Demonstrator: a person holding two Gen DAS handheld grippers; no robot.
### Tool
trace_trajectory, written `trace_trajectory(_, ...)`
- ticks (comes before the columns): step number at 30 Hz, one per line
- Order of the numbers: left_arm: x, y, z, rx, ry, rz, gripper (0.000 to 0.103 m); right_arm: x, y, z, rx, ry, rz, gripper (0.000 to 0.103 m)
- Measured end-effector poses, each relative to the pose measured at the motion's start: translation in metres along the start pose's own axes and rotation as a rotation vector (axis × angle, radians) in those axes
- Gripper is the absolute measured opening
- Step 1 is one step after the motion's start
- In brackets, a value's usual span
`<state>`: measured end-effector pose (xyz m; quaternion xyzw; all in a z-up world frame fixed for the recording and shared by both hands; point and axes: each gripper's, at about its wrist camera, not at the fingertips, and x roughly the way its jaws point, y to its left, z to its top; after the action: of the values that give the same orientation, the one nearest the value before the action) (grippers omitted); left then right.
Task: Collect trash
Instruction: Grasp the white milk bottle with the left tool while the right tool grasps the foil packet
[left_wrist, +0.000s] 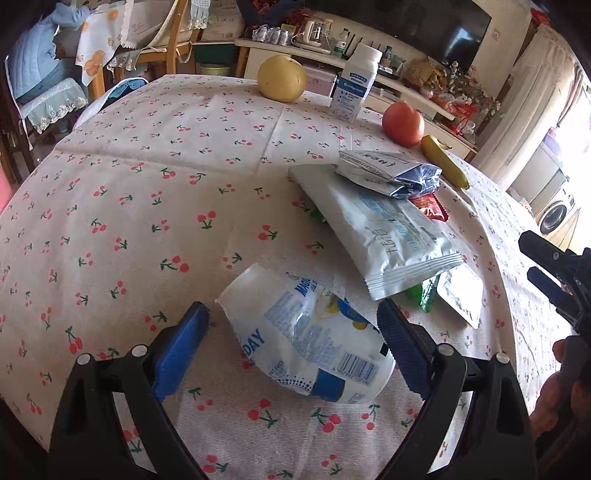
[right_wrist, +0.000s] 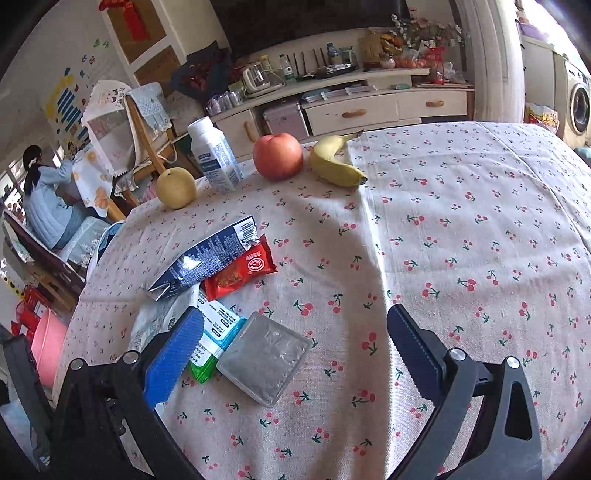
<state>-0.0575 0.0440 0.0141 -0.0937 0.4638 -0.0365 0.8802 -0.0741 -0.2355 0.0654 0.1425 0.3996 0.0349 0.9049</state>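
The desk (left_wrist: 147, 177), draped in a white cloth printed with red cherries, carries everything. Toward its near edge lies a heap of trash: a large flat white-and-blue foil pouch (left_wrist: 384, 236), a crushed white plastic bottle with a blue label (left_wrist: 314, 343), a flattened dark blue carton (right_wrist: 207, 258) resting partly on the pouch, a grey square foil packet (right_wrist: 264, 363), a small red snack wrapper (right_wrist: 240, 271) and a green-edged sachet (right_wrist: 207, 354) (mostly tucked under the others). Along the far edge stand an upright white bottle (right_wrist: 214, 155), a yellow pear (right_wrist: 176, 188), a red apple (right_wrist: 277, 157) and a banana (right_wrist: 334, 164). The left tool (left_wrist: 293, 328) is spread wide, its blue pads either side of the crushed bottle without touching it. The right tool (right_wrist: 295, 332) is likewise released, poised over the grey packet.
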Motion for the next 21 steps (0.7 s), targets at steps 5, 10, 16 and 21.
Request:
trace_trajectory(5,-0.004,0.001,-0.002,0.118,-0.006,0.046,0.093,0.015,0.015,-0.005,-0.086,0.064,0.003,0.098)
trace_trajectory(10,-0.005,0.008,-0.001,0.201,0.015,0.101,0.093,0.027,0.029,-0.014,-0.171,0.113,-0.006,0.098)
trace_trajectory(16,-0.001,0.017,-0.005,0.279,0.037,0.117,0.093,0.041,0.045,-0.025,-0.260,0.152,-0.024,0.098)
trace_trajectory(21,-0.006,0.020,-0.004,0.327,-0.005,0.141,0.093,0.054,0.048,-0.029,-0.298,0.170,-0.097,0.098)
